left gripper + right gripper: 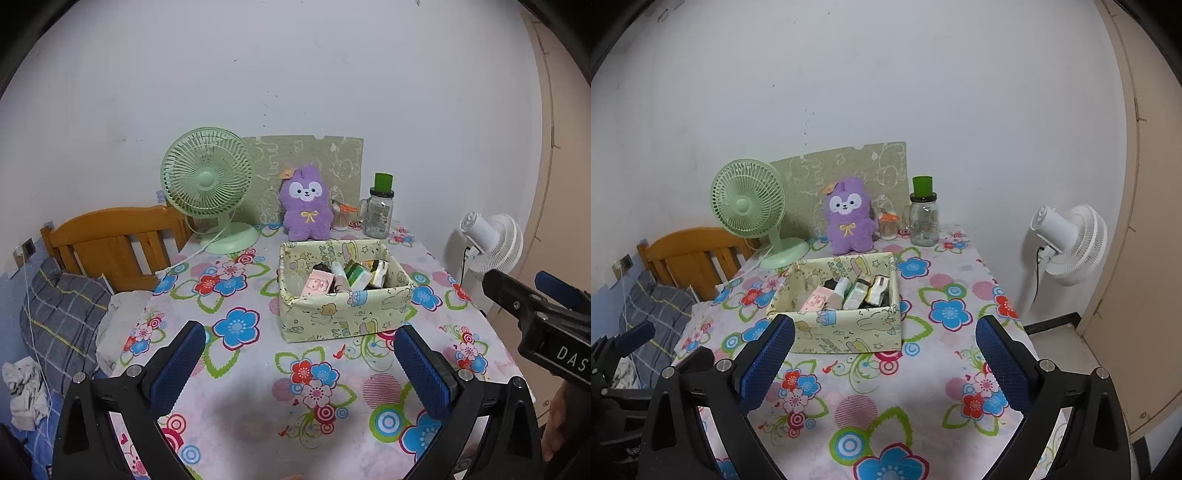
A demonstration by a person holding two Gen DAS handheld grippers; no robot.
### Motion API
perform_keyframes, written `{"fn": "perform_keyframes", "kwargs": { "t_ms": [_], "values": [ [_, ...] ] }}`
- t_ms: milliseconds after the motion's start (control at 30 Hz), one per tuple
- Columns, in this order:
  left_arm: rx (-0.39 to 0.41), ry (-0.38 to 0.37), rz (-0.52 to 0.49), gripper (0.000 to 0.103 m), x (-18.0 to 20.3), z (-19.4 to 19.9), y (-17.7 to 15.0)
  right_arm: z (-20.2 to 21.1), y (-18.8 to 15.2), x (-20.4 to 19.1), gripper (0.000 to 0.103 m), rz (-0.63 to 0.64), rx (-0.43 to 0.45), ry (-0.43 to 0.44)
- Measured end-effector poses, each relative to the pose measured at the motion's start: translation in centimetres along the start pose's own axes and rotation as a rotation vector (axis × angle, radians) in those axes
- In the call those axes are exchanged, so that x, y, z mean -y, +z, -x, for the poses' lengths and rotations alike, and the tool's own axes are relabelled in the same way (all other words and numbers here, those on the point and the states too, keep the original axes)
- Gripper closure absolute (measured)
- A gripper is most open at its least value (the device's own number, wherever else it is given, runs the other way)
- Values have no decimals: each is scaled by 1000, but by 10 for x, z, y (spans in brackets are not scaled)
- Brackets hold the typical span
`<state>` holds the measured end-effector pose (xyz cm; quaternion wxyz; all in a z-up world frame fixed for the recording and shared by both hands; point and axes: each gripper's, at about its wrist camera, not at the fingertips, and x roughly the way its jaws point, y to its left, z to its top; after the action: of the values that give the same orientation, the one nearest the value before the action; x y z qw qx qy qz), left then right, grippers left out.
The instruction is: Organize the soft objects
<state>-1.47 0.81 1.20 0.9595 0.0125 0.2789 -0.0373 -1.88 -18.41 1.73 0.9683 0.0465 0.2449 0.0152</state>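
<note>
- The left gripper (299, 354) is held above the near part of the table (258, 413), its jaws spread wide and nothing caught between the blue pads (177, 369).
- The right gripper (884, 352) is held the same way, jaws wide apart and empty, over the flowered tablecloth (871, 398).
- In the left wrist view, the right gripper is glimpsed at the right edge, beside the table.
- The plush toy (306, 201), purple with a yellow bow, is seen sitting upright at the far end of the table, propped against a green patterned board (332, 155) by the wall.
- A patterned box (345, 291) is placed just in front of the plush toy, roughly mid-table; small packets (360, 277) and a pink carton (317, 285) are packed inside it.
- A green fan (208, 184) is stood to the left of the plush toy.
- A glass jar (378, 214) with a green cap is set to its right, and a small cup of sticks (341, 218) is tucked between the two.
- A white fan (1067, 243) is seen on the floor beyond the table's right side.
- A wooden headboard (110, 243) and a checked pillow (62, 314) are made out to the left.
</note>
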Motion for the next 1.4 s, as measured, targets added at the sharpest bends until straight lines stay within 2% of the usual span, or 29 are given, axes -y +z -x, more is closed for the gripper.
{"fn": "perform_keyframes", "kwargs": {
  "t_ms": [867, 1033, 1400],
  "values": [
    [42, -26, 18, 0, 0, 13, 5, 21, -3, -1, 2, 11, 54, 39],
    [52, -49, 33, 0, -1, 15, 6, 22, -4, -1, 1, 18, 64, 25],
    [56, -44, 33, 0, 0, 14, 6, 27, -6, -1, 1, 11, 87, 12]
  ]
}}
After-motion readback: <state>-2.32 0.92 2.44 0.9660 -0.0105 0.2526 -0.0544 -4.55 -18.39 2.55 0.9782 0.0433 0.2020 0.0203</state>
